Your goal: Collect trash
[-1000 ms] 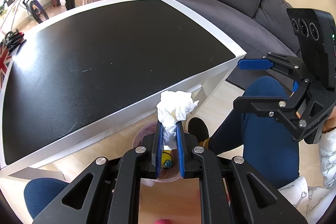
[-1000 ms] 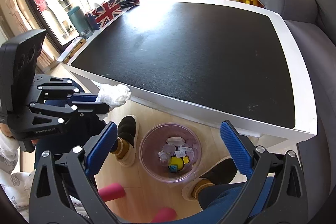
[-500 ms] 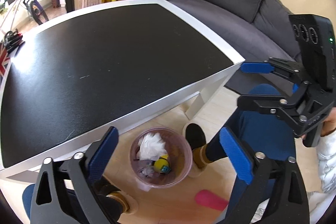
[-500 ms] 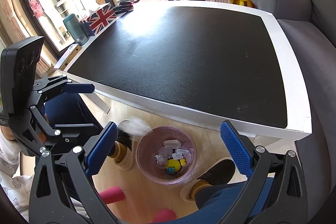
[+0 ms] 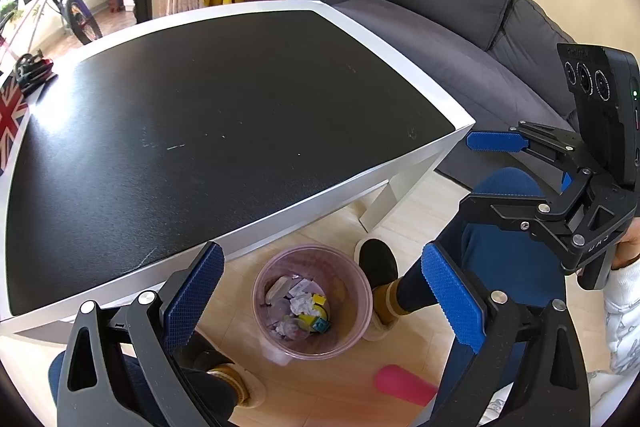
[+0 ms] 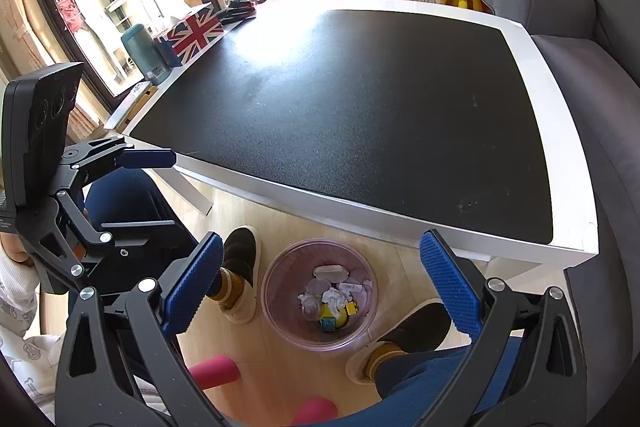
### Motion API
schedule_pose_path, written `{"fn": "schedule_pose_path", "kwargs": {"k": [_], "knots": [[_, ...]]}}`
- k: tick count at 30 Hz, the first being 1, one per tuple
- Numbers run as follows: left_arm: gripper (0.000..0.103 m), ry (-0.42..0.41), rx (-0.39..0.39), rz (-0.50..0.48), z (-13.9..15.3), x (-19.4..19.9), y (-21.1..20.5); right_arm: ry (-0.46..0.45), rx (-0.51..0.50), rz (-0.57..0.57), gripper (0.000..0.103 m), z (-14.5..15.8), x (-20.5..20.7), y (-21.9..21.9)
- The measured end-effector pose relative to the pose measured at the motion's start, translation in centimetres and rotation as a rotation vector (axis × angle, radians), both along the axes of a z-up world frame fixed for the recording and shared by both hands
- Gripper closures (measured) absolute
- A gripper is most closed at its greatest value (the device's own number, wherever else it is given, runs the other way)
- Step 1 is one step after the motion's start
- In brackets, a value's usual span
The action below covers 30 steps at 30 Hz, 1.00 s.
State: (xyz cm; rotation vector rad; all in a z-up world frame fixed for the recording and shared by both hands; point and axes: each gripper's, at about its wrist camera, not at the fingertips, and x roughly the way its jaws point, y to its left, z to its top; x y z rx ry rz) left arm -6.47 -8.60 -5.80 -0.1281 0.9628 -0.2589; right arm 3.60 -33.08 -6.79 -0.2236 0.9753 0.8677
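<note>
Plainly, both of our grippers were empty with jaws spread wide: the left gripper (image 5: 320, 291) and the right gripper (image 6: 320, 287) each hung above the pink bin (image 5: 362, 297), which stood on the floor just off the near edge of the table (image 5: 328, 203). The crumpled tissue (image 5: 302, 303) lay inside the bin among other scraps, straight below and ahead of both sets of jaws. We saw no loose trash on the black top of the table beyond the bin, so we judged neither gripper had a nearer target; the collecting looked essentially done.
</note>
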Motion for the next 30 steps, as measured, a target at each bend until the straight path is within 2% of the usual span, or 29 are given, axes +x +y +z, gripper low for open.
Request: {"fn": "schedule_pose_path", "kwargs": {"k": [13, 30], "knots": [[0.008, -0.034, 0.011, 0.033, 1.8, 0.5, 1.3, -0.028, 0.021, 0.0, 0.006, 1.9, 1.0, 0.9], [0.008, -0.116, 0.059, 0.116, 4.8, 4.7, 5.7, -0.119, 0.051, 0.008, 0.005, 6.2, 7.0, 5.1]]}}
